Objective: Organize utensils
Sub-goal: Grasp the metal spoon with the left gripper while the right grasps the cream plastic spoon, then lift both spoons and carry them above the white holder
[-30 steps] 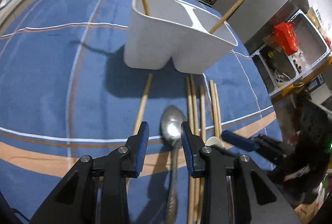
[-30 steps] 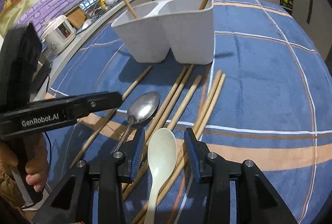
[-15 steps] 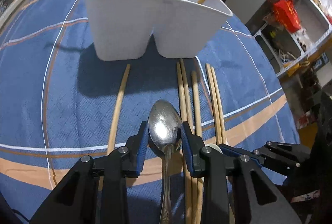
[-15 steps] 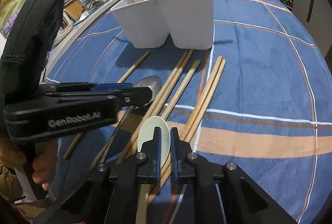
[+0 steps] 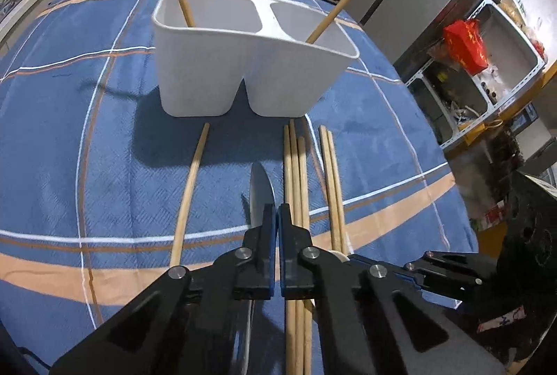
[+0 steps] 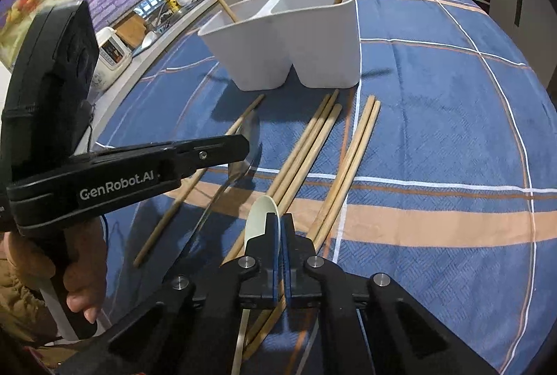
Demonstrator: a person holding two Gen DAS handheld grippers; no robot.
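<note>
Utensils at the jaws: your left gripper (image 5: 277,213), just closed, pinches the metal spoon (image 5: 259,189) edge-up; your right gripper (image 6: 281,222) pinches the pale spoon (image 6: 261,213). Chopsticks (image 6: 310,145) lie beside them on the blue cloth (image 6: 435,131); the white two-compartment holder (image 5: 243,62) stands beyond.

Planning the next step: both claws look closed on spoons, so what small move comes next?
Probably lift both straight up. The left claw pinches the metal spoon, the right claw the pale spoon, and the white holder stands just ahead.
</note>
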